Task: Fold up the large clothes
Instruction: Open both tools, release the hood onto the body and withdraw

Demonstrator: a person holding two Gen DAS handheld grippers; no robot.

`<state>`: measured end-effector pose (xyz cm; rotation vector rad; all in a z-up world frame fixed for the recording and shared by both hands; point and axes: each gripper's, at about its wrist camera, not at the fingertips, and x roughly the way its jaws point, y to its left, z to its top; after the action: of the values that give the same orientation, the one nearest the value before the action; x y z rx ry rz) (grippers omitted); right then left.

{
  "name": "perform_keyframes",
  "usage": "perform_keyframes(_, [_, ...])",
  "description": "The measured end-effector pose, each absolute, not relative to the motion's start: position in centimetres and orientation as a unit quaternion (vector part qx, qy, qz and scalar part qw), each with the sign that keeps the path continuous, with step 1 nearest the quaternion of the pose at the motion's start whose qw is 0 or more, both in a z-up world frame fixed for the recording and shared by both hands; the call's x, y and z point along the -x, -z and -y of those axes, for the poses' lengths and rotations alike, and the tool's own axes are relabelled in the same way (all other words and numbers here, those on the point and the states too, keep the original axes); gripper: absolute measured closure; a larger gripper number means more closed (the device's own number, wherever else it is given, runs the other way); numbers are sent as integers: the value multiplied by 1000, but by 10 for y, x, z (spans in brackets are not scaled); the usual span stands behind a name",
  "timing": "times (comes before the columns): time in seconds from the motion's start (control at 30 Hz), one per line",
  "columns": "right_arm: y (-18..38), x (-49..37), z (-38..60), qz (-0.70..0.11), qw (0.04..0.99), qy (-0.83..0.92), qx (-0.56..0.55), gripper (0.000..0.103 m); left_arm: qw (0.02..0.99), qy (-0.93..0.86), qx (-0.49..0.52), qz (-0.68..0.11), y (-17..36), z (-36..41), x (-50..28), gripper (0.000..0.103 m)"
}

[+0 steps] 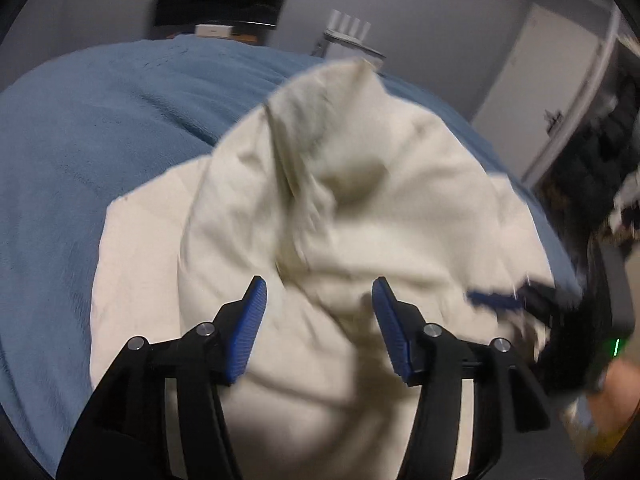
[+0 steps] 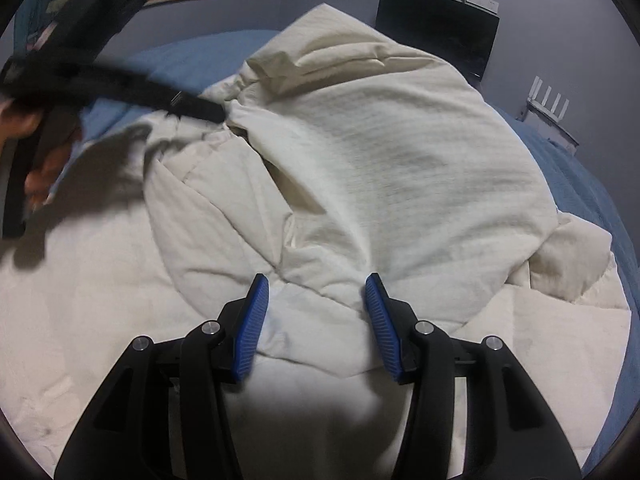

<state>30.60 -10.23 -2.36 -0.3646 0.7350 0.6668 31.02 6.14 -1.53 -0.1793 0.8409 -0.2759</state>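
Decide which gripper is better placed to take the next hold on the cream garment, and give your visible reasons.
Probably the right gripper: its open jaws straddle a raised fold of the cream garment. The left gripper is open, hanging over loose fabric.

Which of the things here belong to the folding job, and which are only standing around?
For the job:
- cream quilted garment
- blue bedcover beneath it
- left gripper, open
- right gripper, open

Just around:
- dark monitor
- white router with antennas
- white door
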Motion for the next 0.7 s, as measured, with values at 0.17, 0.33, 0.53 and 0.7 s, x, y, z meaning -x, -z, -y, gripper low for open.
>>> perform_keyframes(0.17, [29,-306,96,-362,861,-307,183,56,894,102,9,-436,43,-41,-295,50])
perform_keyframes(0.33, [9,-307,97,-385,863,-283,167,56,897,82,-37,-433,43,-29,-297,51])
perform_keyframes(0.53, [-48,-269,144,-360,894,-244,109,38,914,70,-3,-400,-6,-47,-253,21])
perform_keyframes(0.7, [-80,-206,198,-354,903,-236,57,21,914,80,15,-397,-49,-64,-175,8])
